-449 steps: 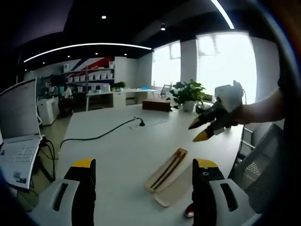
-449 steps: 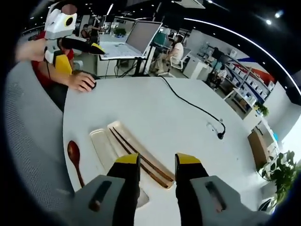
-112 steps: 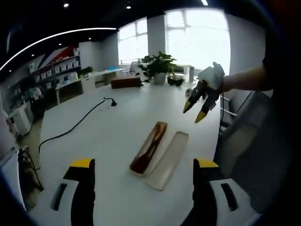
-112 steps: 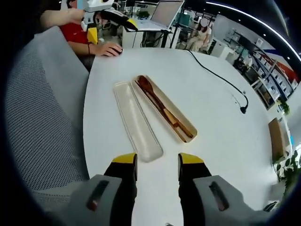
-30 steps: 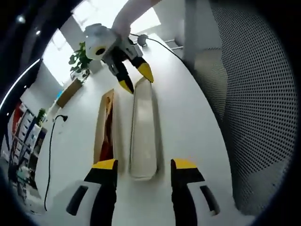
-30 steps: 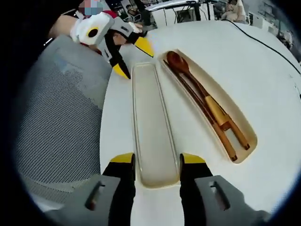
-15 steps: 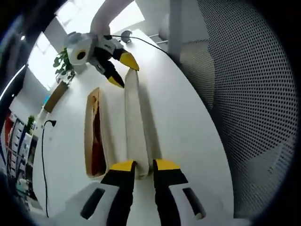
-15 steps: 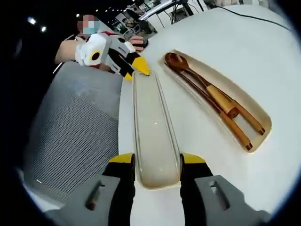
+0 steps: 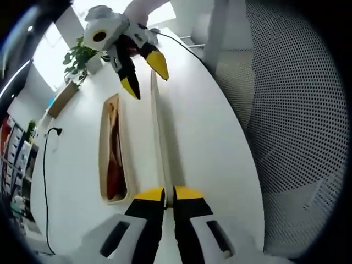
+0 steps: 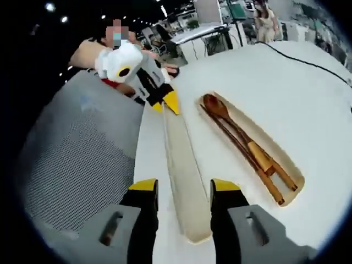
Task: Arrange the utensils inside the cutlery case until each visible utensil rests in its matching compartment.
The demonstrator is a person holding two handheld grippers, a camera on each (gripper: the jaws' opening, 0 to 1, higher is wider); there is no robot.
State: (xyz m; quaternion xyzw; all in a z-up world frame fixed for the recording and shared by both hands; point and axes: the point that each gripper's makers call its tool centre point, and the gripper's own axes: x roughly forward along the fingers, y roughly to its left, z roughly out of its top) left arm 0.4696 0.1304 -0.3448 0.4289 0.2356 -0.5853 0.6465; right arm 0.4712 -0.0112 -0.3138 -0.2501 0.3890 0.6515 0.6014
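- The white desk (image 10: 308,93) carries everything; a grey mesh chair (image 9: 297,110) stands just beside its rounded edge.
- A black cable (image 9: 45,181) runs across the desk, well apart from the case.
- The case tray (image 10: 286,165), long and beige, lies flat on the desk, in from the chair-side edge. In the left gripper view it shows as a narrow trough (image 9: 111,148) with reddish-brown pieces inside.
- The lid (image 10: 184,170), long and pale, lies just beside the tray, between it and the chair-side edge. It is tilted up on one long side, so the left gripper view sees it almost edge-on (image 9: 159,143).
- The spoon (image 10: 234,129) is brown wood. It rests in the tray with its bowl at the end toward the left tool.
- The chopsticks (image 10: 245,154), dark wood, lie lengthwise in the tray beside the spoon. Whether a divider parts them cannot be told.
- The left tool (image 9: 168,194) has its yellow-tipped jaws nearly together, pinching the near end of the lid. In the right gripper view it sits at the lid's far end (image 10: 165,100), held by a person's hand.
- The right tool (image 10: 179,186) has its jaws apart, one on each side of the lid's near end. Whether they touch the lid cannot be told. In the left gripper view it hangs at the lid's far end (image 9: 144,74) with its jaws spread.
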